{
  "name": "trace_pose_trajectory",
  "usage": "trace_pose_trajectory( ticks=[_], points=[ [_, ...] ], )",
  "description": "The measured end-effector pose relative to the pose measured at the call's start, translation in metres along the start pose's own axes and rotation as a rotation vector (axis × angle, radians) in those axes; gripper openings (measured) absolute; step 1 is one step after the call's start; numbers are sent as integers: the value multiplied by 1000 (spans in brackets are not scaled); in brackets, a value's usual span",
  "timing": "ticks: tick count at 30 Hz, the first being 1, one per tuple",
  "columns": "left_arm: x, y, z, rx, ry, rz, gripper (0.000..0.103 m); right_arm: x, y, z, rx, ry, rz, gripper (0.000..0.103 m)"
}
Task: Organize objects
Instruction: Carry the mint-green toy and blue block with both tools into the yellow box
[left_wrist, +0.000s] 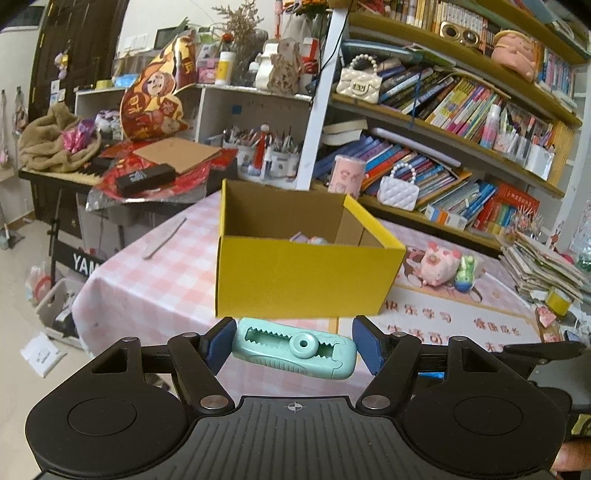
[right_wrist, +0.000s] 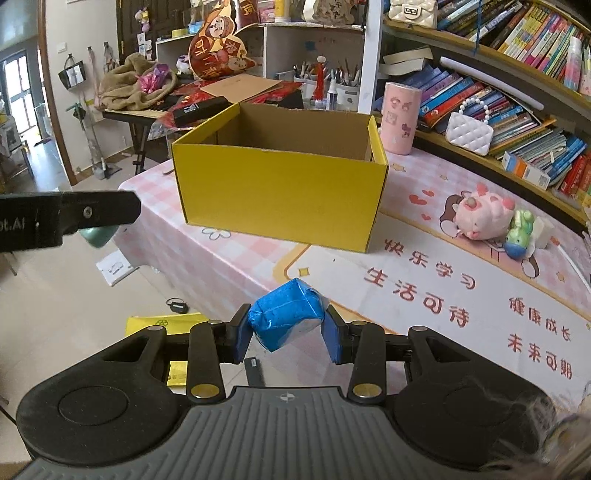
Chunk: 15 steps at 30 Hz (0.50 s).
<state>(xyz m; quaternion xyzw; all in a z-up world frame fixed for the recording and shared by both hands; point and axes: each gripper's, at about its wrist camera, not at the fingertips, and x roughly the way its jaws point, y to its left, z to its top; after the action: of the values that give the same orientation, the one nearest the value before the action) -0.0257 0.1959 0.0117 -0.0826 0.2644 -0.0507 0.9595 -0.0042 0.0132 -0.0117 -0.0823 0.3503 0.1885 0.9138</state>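
Left gripper (left_wrist: 294, 345) clamps a mint tape dispenser (left_wrist: 295, 348), right gripper (right_wrist: 287, 331) a blue packet (right_wrist: 287, 317); yellow box (right_wrist: 280, 188) stands at centre frame, pink plush (right_wrist: 480, 216) right.

matt cardboard box (right_wrist: 280, 192), glossy plastic tablecloth (right_wrist: 229, 258)

1. The left gripper (left_wrist: 294, 345) points forward and somewhat downward, its jaws about half spread and pressed on the two ends of a teal toy (left_wrist: 294, 348) that lies crosswise between the blue pads (left_wrist: 221, 345).
2. The right gripper (right_wrist: 287, 329) tilts down more steeply, its jaws drawn narrow and clamped on a blue packet (right_wrist: 286, 318), one pad on either side.
3. In the right wrist view one black finger of the left gripper juts in from the left edge, level with the right gripper and well apart from it.
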Motion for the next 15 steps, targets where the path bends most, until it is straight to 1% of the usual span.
trace_pose_trajectory(
  ticks=[8, 10, 15],
  points=[
    [16, 2, 27, 18, -48, -7, 69, 19, -3, 29, 2, -31, 7, 37],
    [21, 2, 35, 19, -58, -5, 69, 23, -5, 41, -1, -52, 11, 37],
    [43, 4, 62, 18, -94, -1, 69, 38, -16, 85, -25, -134, 5, 37]
  ],
)
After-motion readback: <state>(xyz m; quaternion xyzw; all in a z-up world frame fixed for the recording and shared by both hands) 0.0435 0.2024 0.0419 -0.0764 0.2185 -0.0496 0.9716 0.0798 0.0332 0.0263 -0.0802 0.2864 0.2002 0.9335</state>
